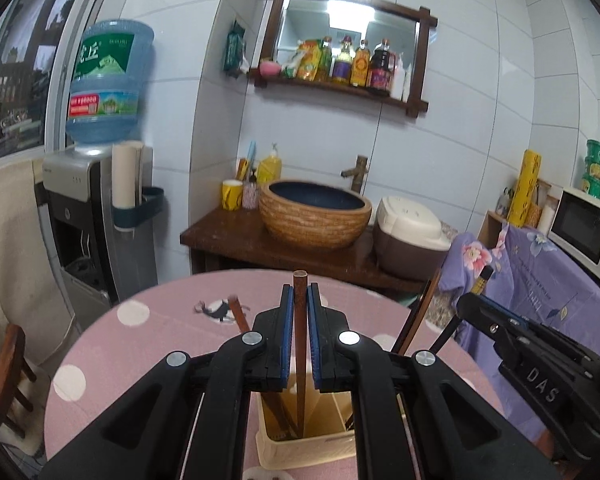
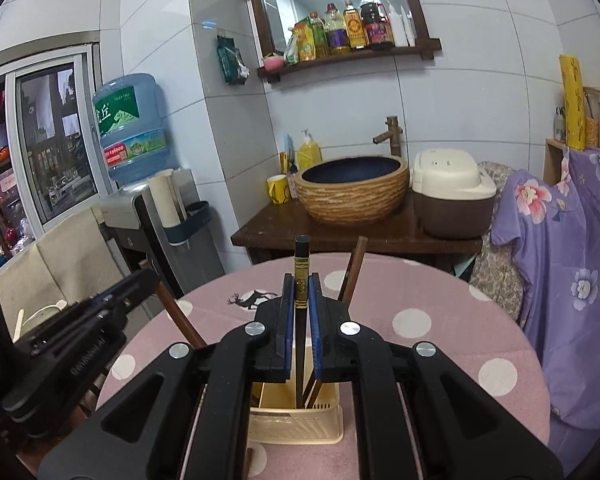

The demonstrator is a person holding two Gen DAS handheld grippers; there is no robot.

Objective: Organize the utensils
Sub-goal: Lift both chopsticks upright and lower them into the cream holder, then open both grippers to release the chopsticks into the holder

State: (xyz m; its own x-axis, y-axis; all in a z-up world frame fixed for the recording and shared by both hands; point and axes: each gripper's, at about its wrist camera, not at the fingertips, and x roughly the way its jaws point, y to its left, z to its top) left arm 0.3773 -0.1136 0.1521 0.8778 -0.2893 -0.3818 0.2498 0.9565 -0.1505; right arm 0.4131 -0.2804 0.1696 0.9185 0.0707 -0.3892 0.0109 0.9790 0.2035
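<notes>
Brown wood is what the left gripper (image 1: 300, 300) is pinching: in the left wrist view its blue pads (image 1: 287, 320) are squeezed tight on a brown chopstick (image 1: 299, 344), which stands almost straight up. The low end of that stick is already down inside the cream utensil basket (image 1: 308, 446), near the middle of the pink dotted tablecloth (image 1: 172, 328). More brown chopsticks (image 1: 414, 320) lean out of the basket to the right, and one more (image 1: 238, 312) leans to the left. The right gripper (image 1: 476, 302) shows at the right edge with a dark stick. If the pads let go while the stick is tipped, it could fall over the basket's rim and roll on the cloth. In the right wrist view, the right gripper (image 2: 300, 300) is shut tight on a black chopstick with a gold band (image 2: 300, 280), and its low end is in the cream utensil basket (image 2: 296, 426) too. A brown chopstick (image 2: 354, 270) leans just to its right, and the left gripper (image 2: 140, 284) sits close on the left. The two grippers are near each other, so they could bump, or push a leaning stick and tip the light basket. Pushing down too hard could jam a stick on the basket's floor.
</notes>
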